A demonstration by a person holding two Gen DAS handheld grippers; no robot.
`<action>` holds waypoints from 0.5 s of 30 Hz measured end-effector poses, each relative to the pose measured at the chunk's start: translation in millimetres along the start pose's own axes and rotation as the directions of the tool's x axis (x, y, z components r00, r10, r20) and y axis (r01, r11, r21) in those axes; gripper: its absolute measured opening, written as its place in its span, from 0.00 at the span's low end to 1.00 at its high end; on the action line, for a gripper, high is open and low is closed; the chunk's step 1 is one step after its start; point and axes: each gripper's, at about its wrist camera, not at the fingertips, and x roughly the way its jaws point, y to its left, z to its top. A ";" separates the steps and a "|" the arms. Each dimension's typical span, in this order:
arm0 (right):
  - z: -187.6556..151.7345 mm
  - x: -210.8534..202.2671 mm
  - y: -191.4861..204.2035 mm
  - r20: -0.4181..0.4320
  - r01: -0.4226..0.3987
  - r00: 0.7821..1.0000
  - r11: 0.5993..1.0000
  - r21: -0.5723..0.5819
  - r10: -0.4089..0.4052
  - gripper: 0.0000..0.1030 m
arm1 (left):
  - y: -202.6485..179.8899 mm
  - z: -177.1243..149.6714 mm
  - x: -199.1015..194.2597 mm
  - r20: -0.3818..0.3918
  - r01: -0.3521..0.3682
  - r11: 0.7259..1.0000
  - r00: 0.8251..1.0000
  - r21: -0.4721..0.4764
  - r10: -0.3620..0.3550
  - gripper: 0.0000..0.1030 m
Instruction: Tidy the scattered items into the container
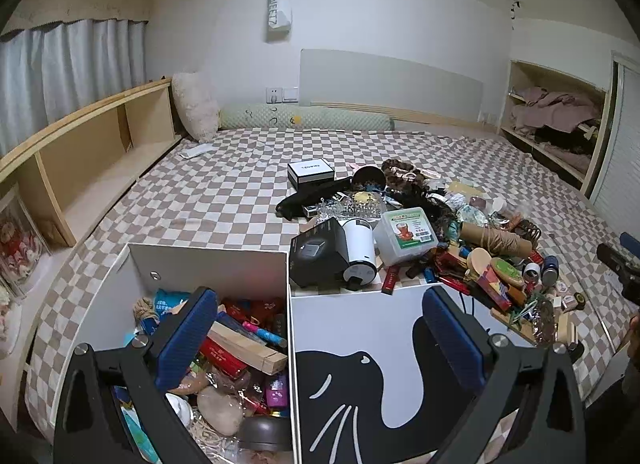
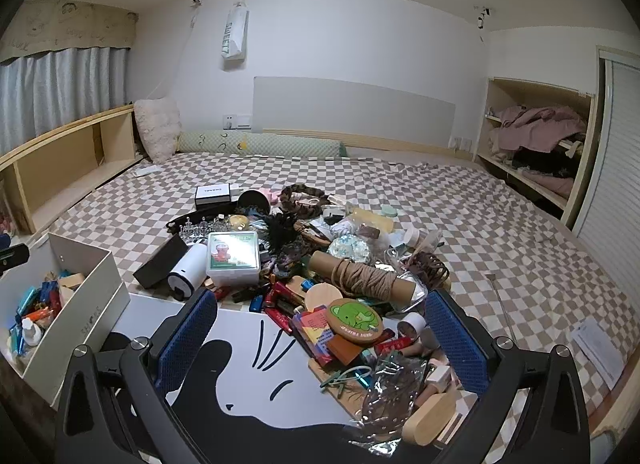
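Both grippers hang w/ fingers spread as wide as they go, nothing held. In the left wrist view the left gripper (image 1: 316, 340) sits lower centre, one blue pad over the open white container (image 1: 208, 260) at lower left, the other over the white lid flap w/ a black cat print (image 1: 360, 320). In the right wrist view the right gripper (image 2: 320, 340) is lower centre, just short of the scattered pile (image 2: 320, 276) at mid-frame.

Step in hand, judged: pick the next item from the pile & carry it to the container. Best bet is a loose piece on the near edge, e.g. the round green coaster (image 2: 355, 320) or the small white roll (image 2: 412, 324), since they lie on top & apart from tangles. The twine-wrapped tube (image 2: 368, 276) could drag string w/ it; the crinkly cellophane (image 2: 392, 392) will likely slip. Approach low, close on one item only, lift clear before swinging left. The container is already part full, so drop in near the back wall.

Surface: a bed w/ a brown-white checked cover (image 2: 500, 223), soft, so things may tip when nudged. Room: curtain upper left, wood shelf along the left, bolster & fluffy pillow at the headboard, open closet w/ clothes at right, paper bag hung on the wall.
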 end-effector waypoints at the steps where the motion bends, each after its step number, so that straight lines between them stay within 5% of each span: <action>1: 0.2 0.2 0.3 -0.001 0.001 1.000 1.000 -0.002 -0.001 1.00 | 1.6 0.4 0.7 -0.001 0.003 1.000 1.000 -0.006 -0.003 1.00; 15: -0.8 2.4 -1.7 -0.013 -0.007 1.000 1.000 0.021 0.007 1.00 | 1.0 -1.3 1.5 0.007 -0.013 1.000 1.000 0.016 0.013 1.00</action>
